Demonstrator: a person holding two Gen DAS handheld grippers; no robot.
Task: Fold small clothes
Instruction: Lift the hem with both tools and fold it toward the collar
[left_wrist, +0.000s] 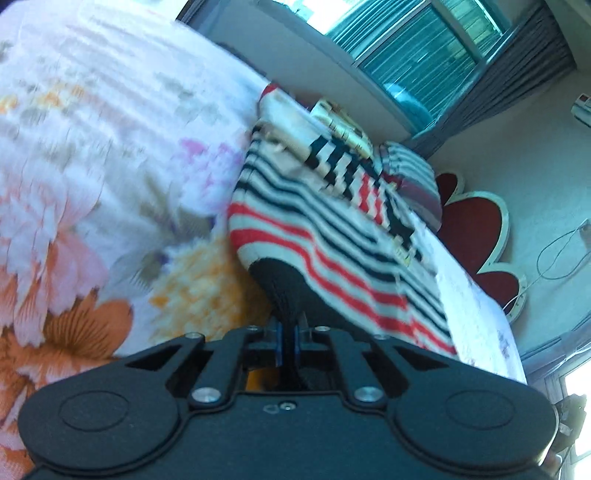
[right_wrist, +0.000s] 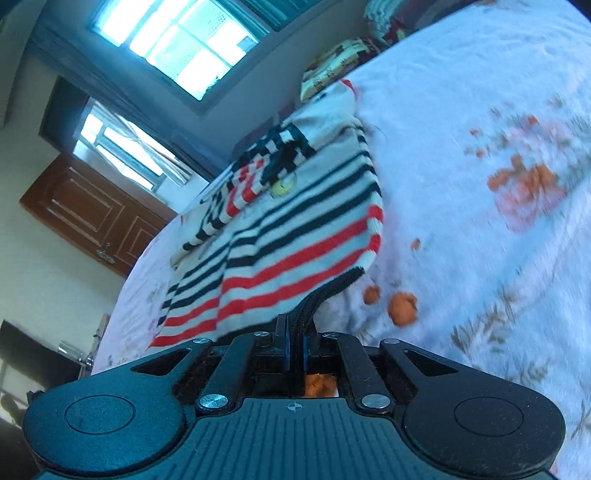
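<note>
While both cameras tilt hard, the bed (left_wrist: 92, 155) fills the scene, its floral sheet (right_wrist: 480, 155) running white with orange and pink blooms under everything else. Behind it stands the window (left_wrist: 413, 62) with grey curtains, and in the right wrist view a brown wooden door (right_wrist: 92, 210) sits in the far wall. A red flower-shaped headboard (left_wrist: 476, 229) rises at the bed's far end.

Now the main item: the striped sweater (left_wrist: 332, 240), cream with navy and red bands, lies across the sheet, its near hem lifted off the bed. One sleeve (striped the same way) is laid over the chest (right_wrist: 258, 173). Beyond it sits a small patterned pillow (right_wrist: 332, 70), cream and yellow, just beside the sweater's collar, and a striped folded cloth (left_wrist: 410, 170) rests further back.

Down to the small stuff. That dark ribbed hem (left_wrist: 280, 291) bunches up and runs straight into the left tool (left_wrist: 288, 332), whose blue-edged fingers are pressed tight on it. Same story on the other side: the right tool (right_wrist: 295, 336) pinches the black hem band (right_wrist: 332, 288) at the sweater's opposite lower corner, fingers closed with fabric between them. Motion blur smears the sheet in both views.
</note>
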